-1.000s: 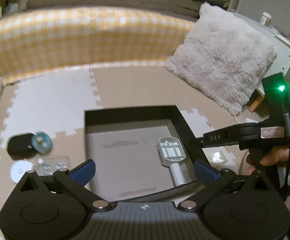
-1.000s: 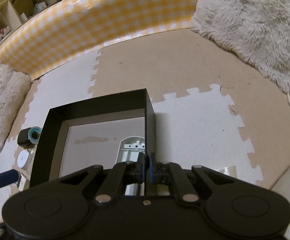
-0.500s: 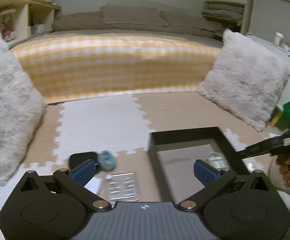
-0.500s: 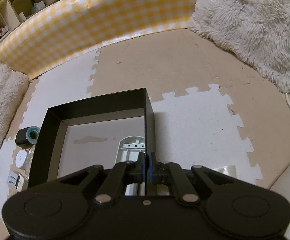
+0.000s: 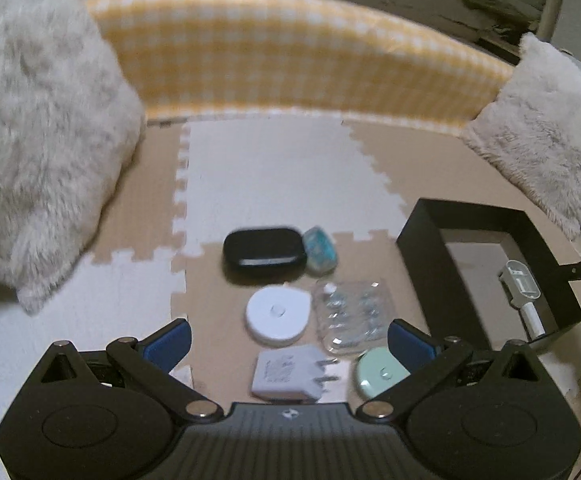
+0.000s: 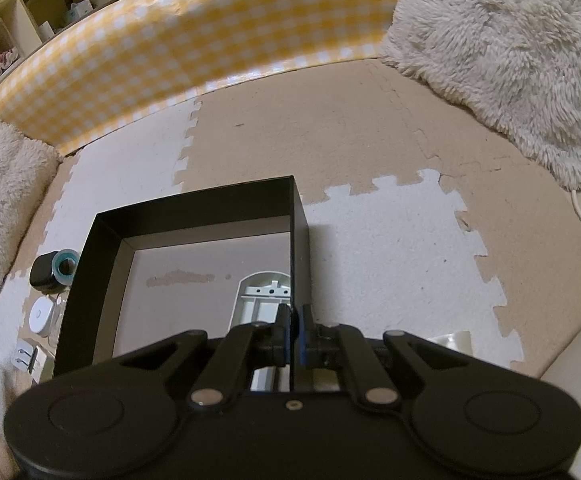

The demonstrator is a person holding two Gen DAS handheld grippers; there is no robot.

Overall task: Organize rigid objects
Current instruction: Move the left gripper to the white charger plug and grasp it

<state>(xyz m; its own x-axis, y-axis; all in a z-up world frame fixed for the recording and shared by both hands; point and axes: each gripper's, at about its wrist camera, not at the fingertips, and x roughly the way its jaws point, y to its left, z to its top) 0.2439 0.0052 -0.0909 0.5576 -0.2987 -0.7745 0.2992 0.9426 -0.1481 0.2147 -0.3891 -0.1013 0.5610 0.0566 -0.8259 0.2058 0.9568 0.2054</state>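
1. The left tool [image 5: 289,342] has swung away from the box [image 5: 418,236] since the earlier frames and now hangs over the loose items on the floor mat [image 5: 274,176]; the right tool [image 6: 292,322] has kept its place.
2. The left tool's jaws stand wide with nothing between the pads.
3. Below it lie a black case [image 5: 264,252], a teal roll [image 5: 320,249] touching the case, a white disc [image 5: 277,318], a clear blister pack [image 5: 353,318], a white plug [image 5: 290,374] and a mint disc [image 5: 378,372].
4. The right tool is clamped on the box's right wall.
5. A white scoop [image 6: 264,292] lies inside the box, against that wall.
6. Furry cushions [image 5: 30,128] flank a yellow checked bed edge [image 5: 290,52].
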